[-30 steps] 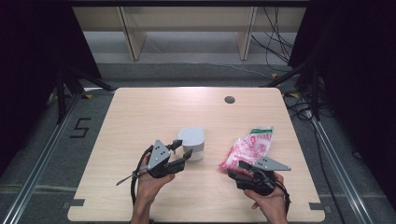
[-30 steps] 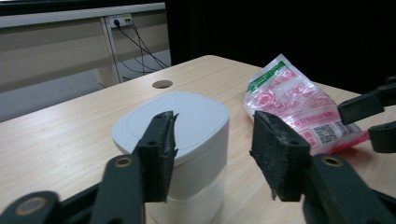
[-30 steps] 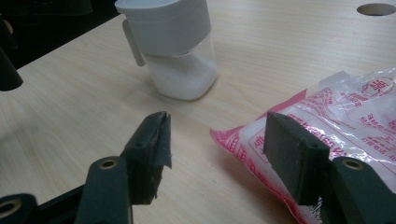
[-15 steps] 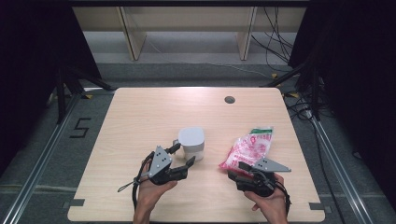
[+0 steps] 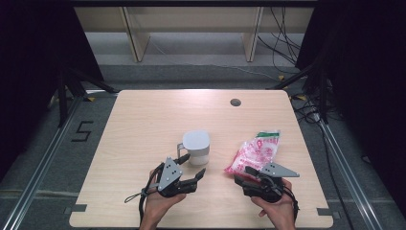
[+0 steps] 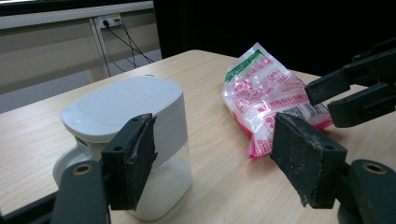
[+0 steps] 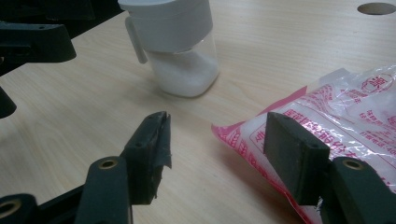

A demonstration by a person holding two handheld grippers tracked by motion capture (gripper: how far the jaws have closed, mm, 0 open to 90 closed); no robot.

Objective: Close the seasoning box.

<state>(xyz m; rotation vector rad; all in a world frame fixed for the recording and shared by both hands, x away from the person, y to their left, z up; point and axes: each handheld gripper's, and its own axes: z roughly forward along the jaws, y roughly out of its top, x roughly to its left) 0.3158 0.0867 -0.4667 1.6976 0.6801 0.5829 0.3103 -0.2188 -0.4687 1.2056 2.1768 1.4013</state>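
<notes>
A container (image 5: 197,146) with a white lid, a side handle and white powder in its clear body stands mid-table. It also appears in the left gripper view (image 6: 126,112) and in the right gripper view (image 7: 180,42). My left gripper (image 5: 194,175) is just in front of it; its jaws (image 6: 215,140) have just been opening and hold nothing. A red-printed plastic bag (image 5: 256,152) lies to the right. My right gripper (image 5: 241,175) is open at the bag's near corner (image 7: 345,121). That corner lies between the jaws (image 7: 219,135), and the pads are not pressing on it.
The wooden table (image 5: 143,124) has a round cable hole (image 5: 235,102) at the back right. Beyond its far edge stand the legs of a pale shelf (image 5: 139,43) and loose cables (image 5: 287,43). A "5" mark (image 5: 82,130) is on the floor to the left.
My left gripper has drawn back from the container's handle toward the front edge, and its jaws have spread wider. The container, the bag and my right gripper have stayed put.
</notes>
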